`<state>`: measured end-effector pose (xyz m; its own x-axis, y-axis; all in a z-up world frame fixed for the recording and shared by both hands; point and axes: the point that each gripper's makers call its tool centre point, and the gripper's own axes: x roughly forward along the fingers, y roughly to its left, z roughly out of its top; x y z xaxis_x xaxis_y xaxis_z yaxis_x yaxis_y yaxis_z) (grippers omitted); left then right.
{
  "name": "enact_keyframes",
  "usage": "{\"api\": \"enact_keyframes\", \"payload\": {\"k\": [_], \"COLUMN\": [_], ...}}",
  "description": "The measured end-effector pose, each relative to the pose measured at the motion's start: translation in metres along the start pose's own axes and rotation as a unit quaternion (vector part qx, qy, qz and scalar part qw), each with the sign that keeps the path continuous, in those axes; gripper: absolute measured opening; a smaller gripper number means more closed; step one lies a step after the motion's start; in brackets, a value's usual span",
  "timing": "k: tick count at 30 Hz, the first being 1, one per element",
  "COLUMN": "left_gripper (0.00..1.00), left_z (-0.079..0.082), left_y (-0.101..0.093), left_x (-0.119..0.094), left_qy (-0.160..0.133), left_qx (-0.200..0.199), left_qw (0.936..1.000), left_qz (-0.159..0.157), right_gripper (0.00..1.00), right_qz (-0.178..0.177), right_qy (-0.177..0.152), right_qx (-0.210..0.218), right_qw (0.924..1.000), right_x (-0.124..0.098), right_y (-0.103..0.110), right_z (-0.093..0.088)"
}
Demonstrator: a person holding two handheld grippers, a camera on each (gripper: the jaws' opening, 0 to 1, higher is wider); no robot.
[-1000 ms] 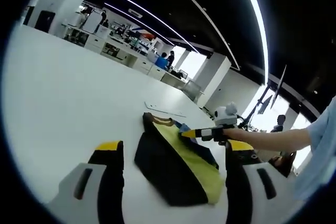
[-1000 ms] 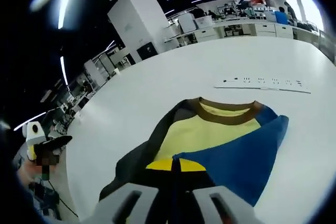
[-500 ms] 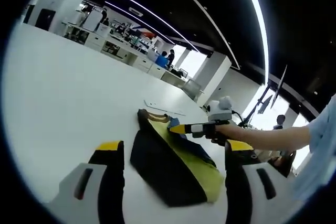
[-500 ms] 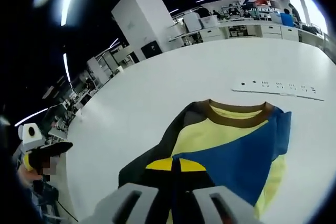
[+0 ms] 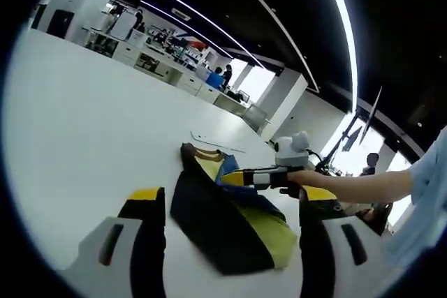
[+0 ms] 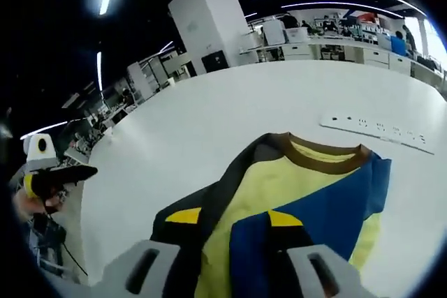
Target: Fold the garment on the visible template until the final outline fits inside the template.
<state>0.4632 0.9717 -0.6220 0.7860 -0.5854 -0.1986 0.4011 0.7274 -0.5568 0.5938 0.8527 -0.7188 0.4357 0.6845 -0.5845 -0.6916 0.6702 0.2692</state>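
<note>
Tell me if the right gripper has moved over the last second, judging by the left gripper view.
Yes. In the left gripper view the right gripper has slid further over the yellow, blue and black garment, its tips nearer the brown collar and the white strip beyond.

- Left gripper view: low over the white table [image 5: 77, 123], looking across at the garment [image 5: 223, 221] from near
- Right gripper view: close above the same garment [image 6: 293, 193], seemingly facing its collar; both share table and garment
</note>
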Motion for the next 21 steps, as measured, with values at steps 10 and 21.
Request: {"api": "enact_keyframes", "payload": {"k": [10, 21], "left_gripper": [0.76, 0.78], "left_z": [-0.006, -0.013], "left_y": [-0.006, -0.015], "left_x": [0.004, 0.009], "left_qy": [0.011, 0.03], "left_qx": [0.007, 0.018], "left_qw": [0.9999, 0.999], "left_qz": [-0.01, -0.027], "right_gripper": [0.68, 0.83], "right_qz": [0.009, 0.022], "right_qy": [-0.017, -0.008], "right_qx": [-0.028, -0.028], "right_qw": [0.9994, 0.9993], "right_x": [-0.03, -0.063], "right_y": [-0.008, -0.02], "right_z": [0.0, -0.019]}}
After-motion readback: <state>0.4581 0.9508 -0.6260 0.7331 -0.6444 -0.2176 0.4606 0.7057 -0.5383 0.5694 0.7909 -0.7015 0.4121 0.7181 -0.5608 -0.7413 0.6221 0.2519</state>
